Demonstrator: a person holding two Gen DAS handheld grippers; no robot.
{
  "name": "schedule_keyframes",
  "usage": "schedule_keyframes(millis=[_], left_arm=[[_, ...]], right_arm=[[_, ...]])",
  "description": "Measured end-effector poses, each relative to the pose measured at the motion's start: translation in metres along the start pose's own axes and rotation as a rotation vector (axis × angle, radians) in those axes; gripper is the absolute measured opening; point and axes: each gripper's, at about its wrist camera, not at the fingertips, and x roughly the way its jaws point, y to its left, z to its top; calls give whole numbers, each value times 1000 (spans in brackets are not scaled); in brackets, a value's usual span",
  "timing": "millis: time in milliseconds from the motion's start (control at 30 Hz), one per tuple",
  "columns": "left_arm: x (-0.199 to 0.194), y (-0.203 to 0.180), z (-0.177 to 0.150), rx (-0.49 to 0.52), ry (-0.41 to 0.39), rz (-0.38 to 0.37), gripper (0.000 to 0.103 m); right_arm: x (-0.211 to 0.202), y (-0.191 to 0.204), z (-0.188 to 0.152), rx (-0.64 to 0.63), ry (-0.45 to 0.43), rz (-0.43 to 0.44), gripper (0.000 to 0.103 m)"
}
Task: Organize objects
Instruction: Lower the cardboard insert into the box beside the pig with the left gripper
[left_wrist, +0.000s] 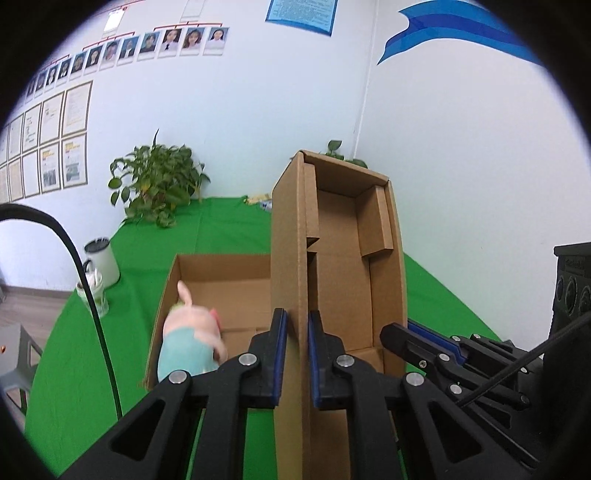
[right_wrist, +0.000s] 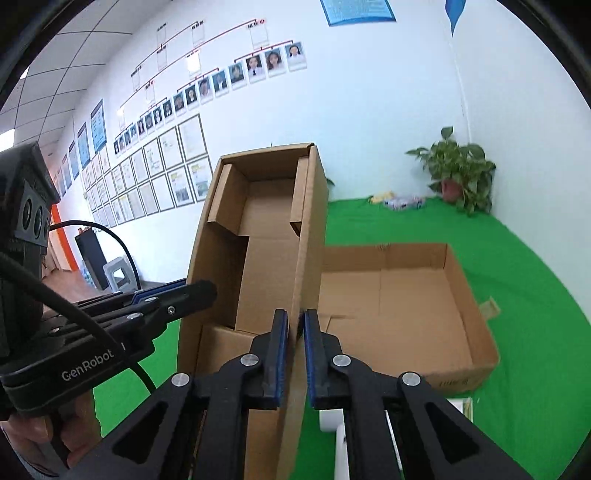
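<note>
A shallow cardboard lid (left_wrist: 340, 258) (right_wrist: 266, 240) is held tilted up on end above the green table, its hollow side facing me. My left gripper (left_wrist: 297, 317) is shut on the lid's left wall, and my right gripper (right_wrist: 295, 317) is shut on its right wall. Each gripper shows in the other's view: the right gripper (left_wrist: 399, 332) at the lid's right edge, the left gripper (right_wrist: 207, 291) at its left edge. Behind the lid an open cardboard box (left_wrist: 221, 280) (right_wrist: 406, 295) rests on the table. A pink plush pig in a blue dress (left_wrist: 192, 332) lies in its near left corner.
A leafy potted plant (left_wrist: 159, 184) (right_wrist: 461, 173) stands at the table's back, with small packets (right_wrist: 402, 202) near it. A white mug (left_wrist: 101, 262) and a glass jar (left_wrist: 92, 291) sit at the left edge. White items (right_wrist: 340, 424) lie under my right gripper. A hand (right_wrist: 37, 435) holds the left gripper.
</note>
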Motion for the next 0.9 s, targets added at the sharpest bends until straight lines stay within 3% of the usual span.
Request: schedule_keyframes(millis=[267, 467, 700, 900], left_arm=[[46, 9, 45, 20, -6, 16, 10], [93, 27, 63, 16, 35, 48, 9], [163, 53, 53, 3, 160, 84, 8], [221, 69, 21, 24, 315, 188, 7]], right_arm=[[33, -19, 63, 2, -12, -2, 7], [100, -37, 89, 10, 49, 3, 7], [192, -63, 82, 77, 147, 18, 7], [279, -83, 51, 119, 260, 5, 7]])
